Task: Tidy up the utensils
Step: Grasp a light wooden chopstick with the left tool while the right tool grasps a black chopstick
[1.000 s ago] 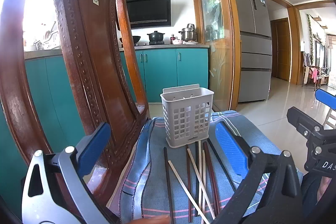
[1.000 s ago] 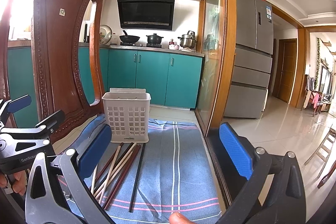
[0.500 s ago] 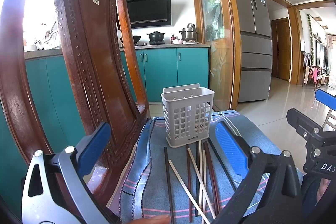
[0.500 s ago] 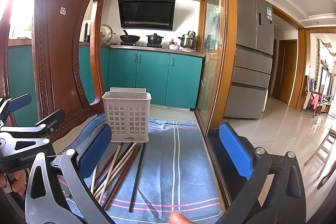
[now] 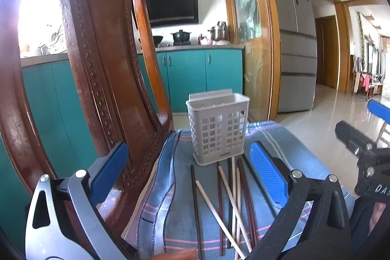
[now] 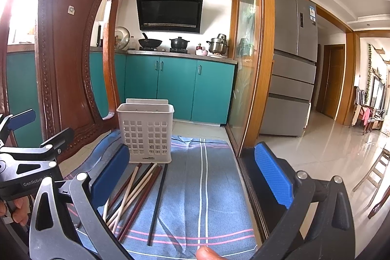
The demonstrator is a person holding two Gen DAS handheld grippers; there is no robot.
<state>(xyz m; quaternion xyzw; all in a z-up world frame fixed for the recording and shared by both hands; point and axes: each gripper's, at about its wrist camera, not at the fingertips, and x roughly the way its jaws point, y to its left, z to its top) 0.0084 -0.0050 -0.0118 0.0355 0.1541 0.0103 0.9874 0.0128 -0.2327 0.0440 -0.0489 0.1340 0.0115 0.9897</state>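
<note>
Left gripper (image 5: 187,177): jaws spread wide, blue pads bare, nothing between them. It occupies the lower part of the left wrist view, hovering above the near ends of the chopsticks (image 5: 231,196).

Right gripper (image 6: 192,174): jaws likewise wide apart, holding nothing. It sits low in the right wrist view, with the left unit visible at the left edge of that frame.

Chopsticks: a loose scatter of dark brown, black and pale wooden sticks lying flat on a blue striped cloth (image 6: 202,177), some crossing one another. In the left wrist view they fill lower centre; in the right wrist view they lie lower left of centre, one black chopstick (image 6: 158,201) a little apart on the right side of the group. Their far ends reach the base of the holder.

White perforated utensil holder (image 5: 218,130): upright on the cloth, centre of the left wrist view, left of centre in the right wrist view (image 6: 146,130). No sticks show above its rim.

Carved wooden chair back (image 5: 97,79): stands at the left of both views, beside the cloth.

Background: teal kitchen cabinets (image 6: 178,89) and a steel refrigerator (image 6: 292,70).
</note>
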